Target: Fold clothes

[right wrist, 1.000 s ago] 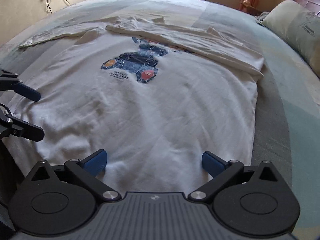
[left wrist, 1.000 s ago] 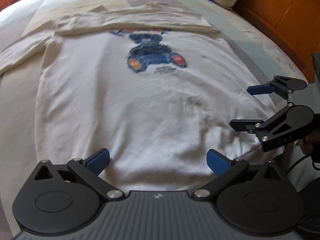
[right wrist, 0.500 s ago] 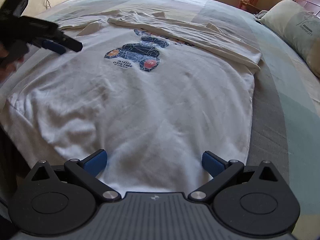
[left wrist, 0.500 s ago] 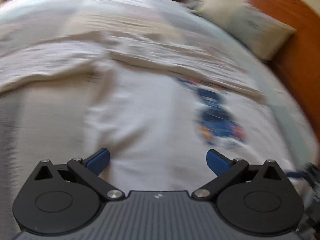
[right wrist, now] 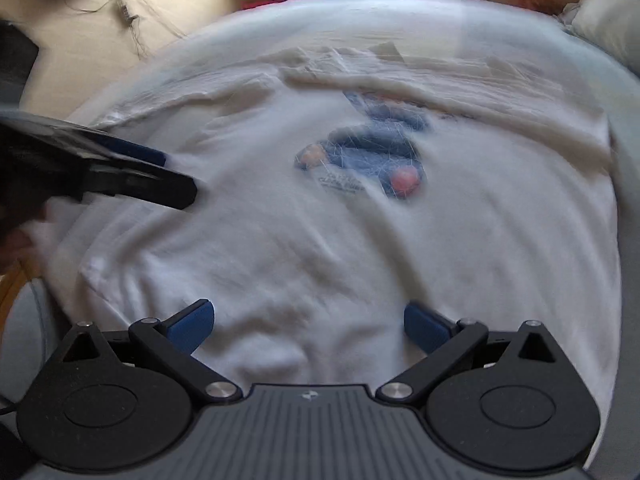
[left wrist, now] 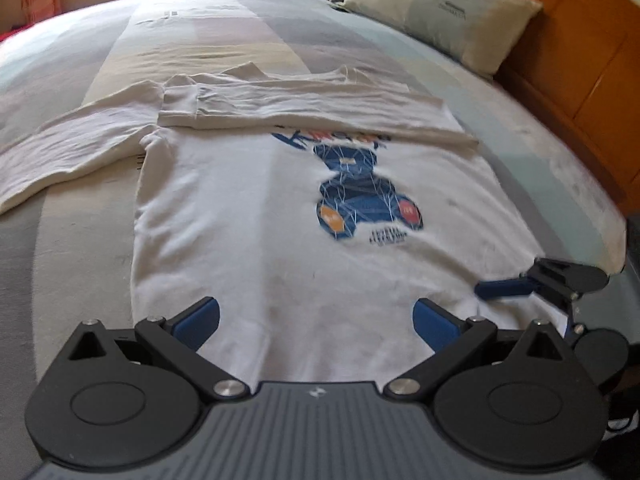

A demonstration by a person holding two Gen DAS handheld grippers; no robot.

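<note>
Shirt [left wrist: 256, 216] hem lies between the spread, empty jaws of both grippers, left [left wrist: 316, 318] and right [right wrist: 308, 322], on the bed [left wrist: 60, 248]. One sleeve [left wrist: 312, 108] is folded across; the other [left wrist: 72, 152] lies out, likely next. One shirt, two grippers, one pillow [left wrist: 440, 8].
</note>
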